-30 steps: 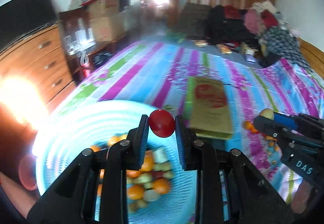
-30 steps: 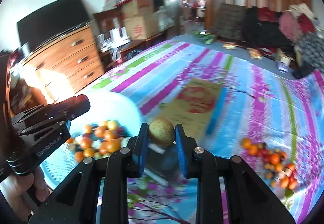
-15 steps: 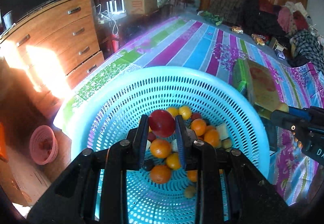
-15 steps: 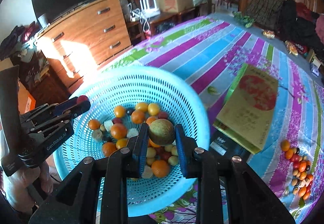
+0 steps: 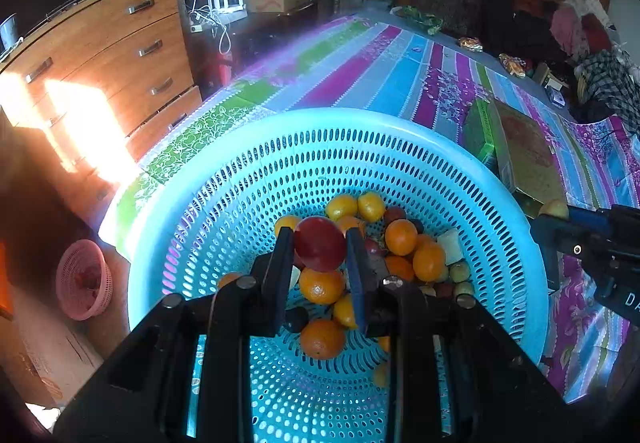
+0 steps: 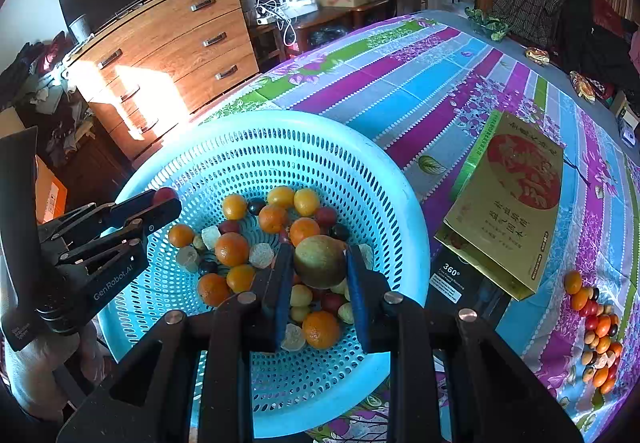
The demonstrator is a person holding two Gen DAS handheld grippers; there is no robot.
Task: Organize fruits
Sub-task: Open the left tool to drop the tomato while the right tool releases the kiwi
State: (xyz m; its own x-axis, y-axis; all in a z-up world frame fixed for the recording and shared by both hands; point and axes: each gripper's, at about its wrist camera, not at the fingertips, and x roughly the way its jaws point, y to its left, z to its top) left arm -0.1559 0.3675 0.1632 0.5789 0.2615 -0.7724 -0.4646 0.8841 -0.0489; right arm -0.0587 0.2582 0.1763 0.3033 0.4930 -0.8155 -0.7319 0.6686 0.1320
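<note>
A light blue perforated basket (image 5: 460, 171) (image 6: 360, 163) stands on the striped bedcover and holds several oranges and other small fruits (image 6: 232, 249). My left gripper (image 5: 320, 249) hangs over the basket's inside, shut on a red round fruit (image 5: 320, 247). My right gripper (image 6: 320, 261) hovers above the basket too, shut on a yellow-green round fruit (image 6: 320, 261). The left gripper (image 6: 160, 203) also shows at the basket's left rim in the right wrist view, and the right gripper (image 5: 560, 217) at the right edge of the left wrist view. A pile of loose fruits (image 6: 596, 331) lies on the cover at the far right.
A gold and green flat box (image 6: 512, 203) lies on the bedcover right of the basket, over a dark box (image 6: 456, 283). A wooden chest of drawers (image 6: 172, 55) stands left of the bed. A pink basket (image 5: 82, 279) sits on the floor below.
Both grippers swung left and down from over the bedcover to above the blue basket, each still holding its fruit. In the last half second they barely moved.
</note>
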